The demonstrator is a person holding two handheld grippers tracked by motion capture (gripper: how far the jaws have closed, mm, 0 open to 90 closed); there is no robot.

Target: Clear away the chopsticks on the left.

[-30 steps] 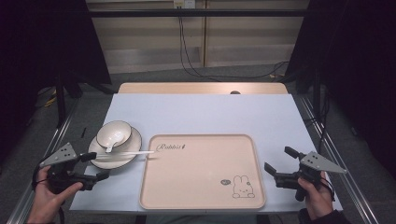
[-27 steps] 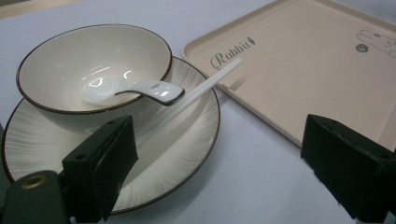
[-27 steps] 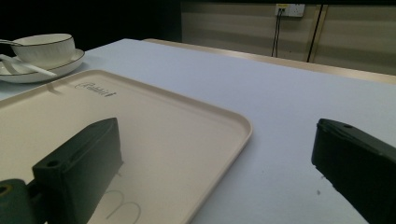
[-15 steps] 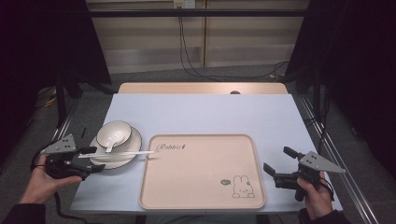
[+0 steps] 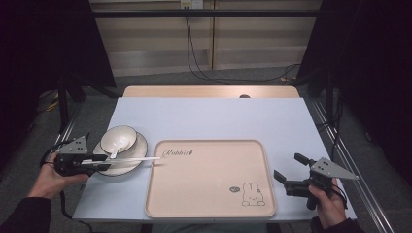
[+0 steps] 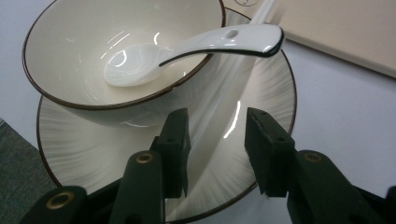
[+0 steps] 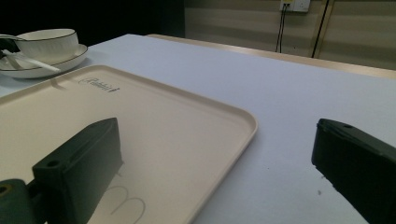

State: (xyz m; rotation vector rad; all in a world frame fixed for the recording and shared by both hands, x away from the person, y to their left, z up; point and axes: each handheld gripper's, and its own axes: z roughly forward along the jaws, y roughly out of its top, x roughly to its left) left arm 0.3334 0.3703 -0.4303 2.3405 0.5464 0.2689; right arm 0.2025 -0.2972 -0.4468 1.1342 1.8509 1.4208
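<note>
My left gripper (image 6: 212, 140) view showed what the high view blurred: its jaws parted around a white chopstick (image 6: 233, 84) on the brown-rimmed white ceramic plate (image 6: 261, 116) near the desk's left edge. The white bowl (image 6: 70, 46) there held a white ceramic spoon (image 6: 187, 46). My right gripper (image 5: 291, 171) gaped wide, empty, beside the beige plastic tray (image 5: 209, 179).

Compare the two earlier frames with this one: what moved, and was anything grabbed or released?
The left gripper slid forward over the plate, its open jaws now straddling the white chopsticks, not yet clamped. The right gripper, bowl, spoon and tray stayed put.
</note>
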